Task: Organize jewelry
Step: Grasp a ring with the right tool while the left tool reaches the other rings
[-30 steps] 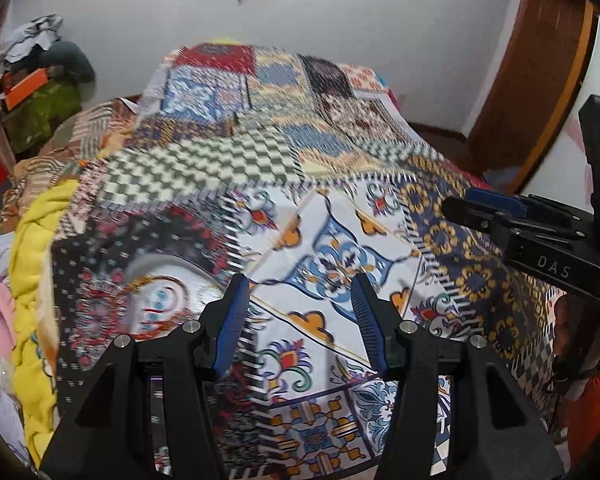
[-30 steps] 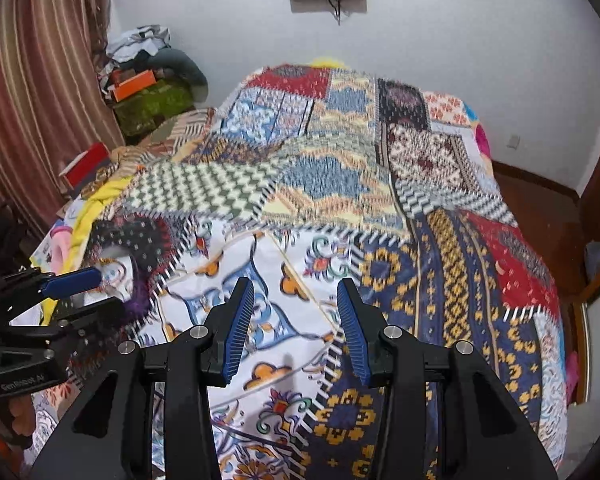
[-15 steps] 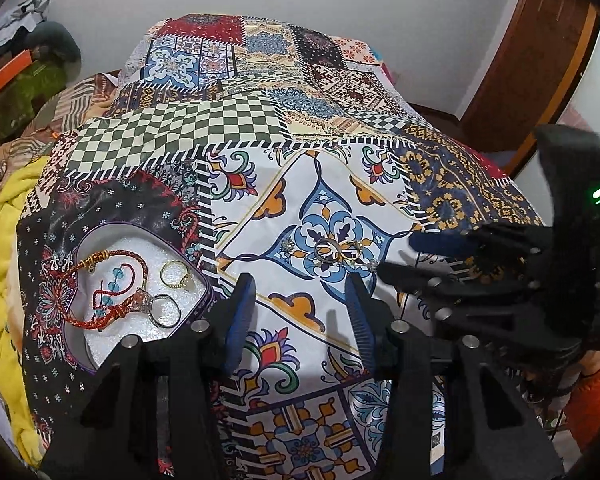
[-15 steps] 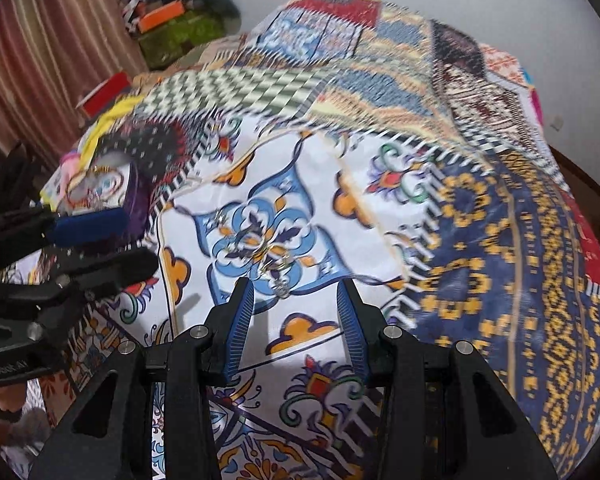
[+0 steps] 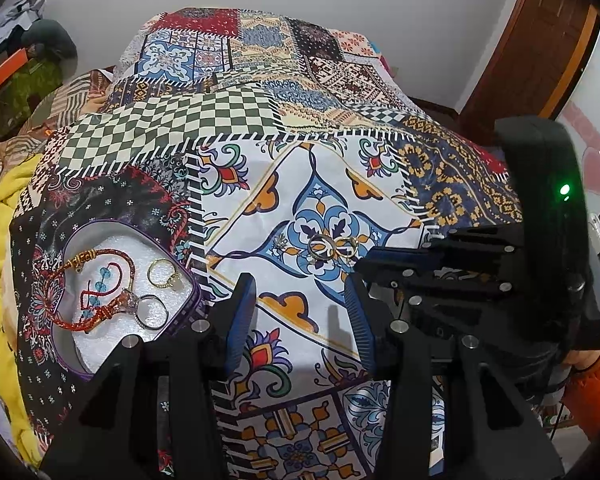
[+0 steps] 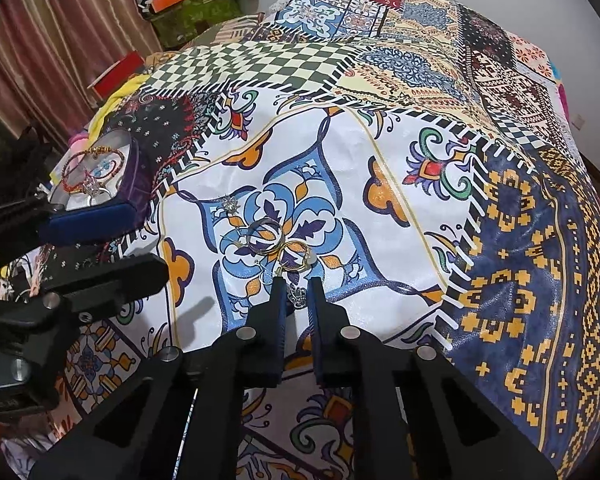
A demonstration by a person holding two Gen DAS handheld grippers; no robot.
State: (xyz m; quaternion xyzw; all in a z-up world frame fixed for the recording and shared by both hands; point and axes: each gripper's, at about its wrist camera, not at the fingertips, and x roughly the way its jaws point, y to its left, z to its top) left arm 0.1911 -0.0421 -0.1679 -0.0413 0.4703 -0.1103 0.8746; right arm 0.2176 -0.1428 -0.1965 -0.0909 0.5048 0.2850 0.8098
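Lying between nearly closed right claw [image 6: 297, 294] tips, small pendant [image 6: 296, 297], left claw [image 5: 300, 300] wide, empty.

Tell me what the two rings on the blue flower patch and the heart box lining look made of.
Silver-toned ring: polished metal, likely, from its bright glints. Gold ring: shiny yellow metal, plating or solid unclear. Heart box lining: white foam or sparkly fabric, judging by its grainy, glittery surface.

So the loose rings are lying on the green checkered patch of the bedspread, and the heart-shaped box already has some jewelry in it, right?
Not quite. The loose rings lie on the white patch with the blue flower motif, as the right wrist view shows; the checkered patch is farther back. The heart-shaped box does already hold some jewelry.
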